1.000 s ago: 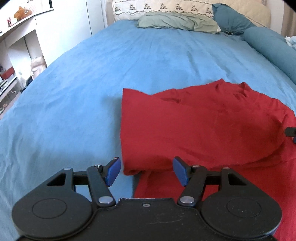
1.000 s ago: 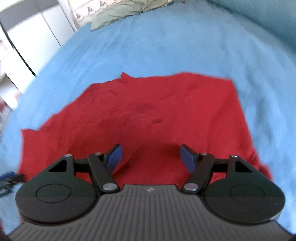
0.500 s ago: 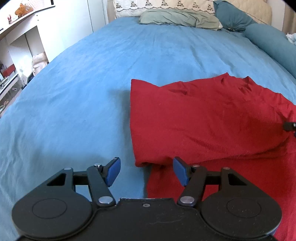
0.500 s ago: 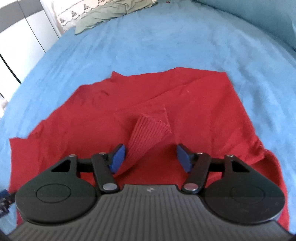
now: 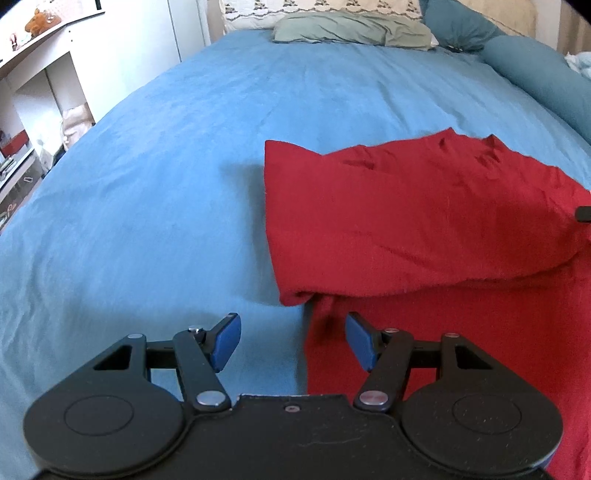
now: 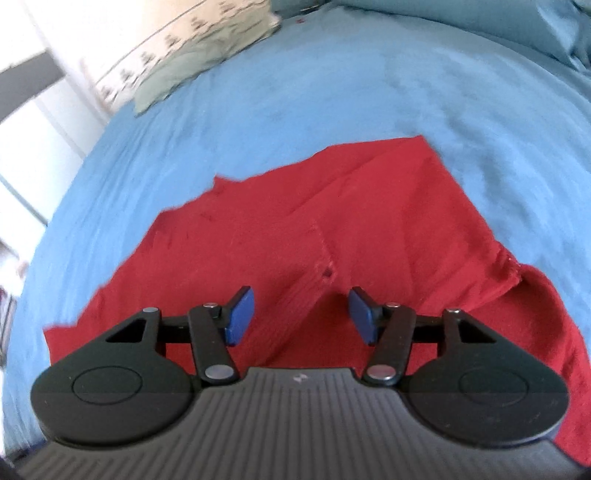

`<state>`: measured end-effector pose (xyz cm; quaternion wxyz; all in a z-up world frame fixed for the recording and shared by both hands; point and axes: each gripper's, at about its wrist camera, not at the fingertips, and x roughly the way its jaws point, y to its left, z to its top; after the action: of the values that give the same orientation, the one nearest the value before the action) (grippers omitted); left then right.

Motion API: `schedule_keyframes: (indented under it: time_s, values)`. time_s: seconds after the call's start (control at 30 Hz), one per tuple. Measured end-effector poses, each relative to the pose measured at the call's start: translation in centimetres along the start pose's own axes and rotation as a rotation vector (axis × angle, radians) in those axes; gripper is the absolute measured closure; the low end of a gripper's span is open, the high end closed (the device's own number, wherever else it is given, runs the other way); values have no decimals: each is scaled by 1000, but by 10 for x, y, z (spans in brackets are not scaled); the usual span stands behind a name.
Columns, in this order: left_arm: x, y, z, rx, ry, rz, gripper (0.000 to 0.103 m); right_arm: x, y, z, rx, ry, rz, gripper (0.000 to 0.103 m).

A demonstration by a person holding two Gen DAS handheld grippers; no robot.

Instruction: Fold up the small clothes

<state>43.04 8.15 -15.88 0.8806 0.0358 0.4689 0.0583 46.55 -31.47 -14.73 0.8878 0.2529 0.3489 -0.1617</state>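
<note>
Lying on the blue bed [image 5: 184, 184], the red garment [image 5: 424, 221] has its far part doubled toward the near side, probably a first fold. Left gripper [image 5: 291, 341] hovers at its near-left corner, right gripper [image 6: 301, 314] over a ribbed flap [image 6: 295, 306]; both jaws released, empty, seemingly ready to pinch.

Counted: one red garment [image 5: 424, 221] on one bed [image 5: 166, 184]; two tongs [image 5: 291, 341] [image 6: 301, 314]; three pillows, one green [image 5: 351, 31], plus one bolster [image 5: 546, 77].
</note>
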Motion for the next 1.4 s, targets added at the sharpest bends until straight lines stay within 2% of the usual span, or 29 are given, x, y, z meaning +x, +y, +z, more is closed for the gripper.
schedule_keyframes:
  time_s: [0.03, 0.07, 0.17, 0.2, 0.33, 0.4, 0.5, 0.53, 0.6, 0.8, 0.87, 0.9, 0.93, 1.0, 1.03, 1.1, 1.2, 1.33, 1.37, 1.4]
  values:
    - [0, 0, -1, 2, 0, 0, 35, 3, 1, 0, -16, 15, -2, 59]
    - [1, -1, -1, 4, 0, 0, 35, 8, 3, 1, -42, 37, -7, 69]
    - [4, -3, 1, 9, -5, 0, 35, 7, 9, 5, -94, 56, 5, 81]
    - [5, -5, 3, 13, -12, 2, 35, 5, 11, 9, -99, 58, 18, 83]
    - [13, -9, 12, 12, -29, 11, 35, -19, 17, 33, -140, -21, 44, 83]
    - [16, -10, 17, 5, -35, 13, 36, -30, 15, 44, -175, -69, 18, 83]
    - [20, -10, 24, -10, -40, 24, 42, -40, -4, 60, -191, -118, -38, 83]
    - [22, -8, 24, -19, -31, 33, 47, -39, -14, 62, -185, -118, -57, 83]
    - [25, -3, 21, -54, -7, 30, 49, -30, -32, 60, -158, -98, -67, 83]
    - [14, -3, 8, -48, 11, 71, 49, -8, -54, 31, -198, 8, -69, 83]
    - [5, -6, 7, -35, 7, 62, 50, -13, -56, 22, -211, 14, -78, 79]
    - [-3, -7, 7, -26, -12, 45, 50, -17, -55, 19, -218, 7, -84, 68]
    - [-10, -10, 8, -13, -36, 16, 49, -22, -53, 17, -232, 1, -86, 42]
    - [-23, -21, 15, 32, -88, -32, 44, -36, -45, 12, -289, -48, -83, 10]
    - [-26, -27, 19, 51, -107, -50, 41, -43, -38, 8, -336, -84, -66, 5]
    - [-26, -40, 28, 77, -123, -101, 40, -42, -25, 5, -391, -84, -28, 5]
    - [-11, -56, 38, 90, -114, -127, 40, -28, -11, 6, -424, -69, -2, 5]
    - [23, -62, 35, 45, -12, -115, 39, -1, -20, 7, -404, -34, -61, 5]
    - [30, -61, 32, 33, 1, -118, 39, 5, -28, 6, -385, -8, -77, 5]
    - [30, -59, 28, 24, -17, -126, 39, 8, -36, 6, -369, -7, -65, 5]
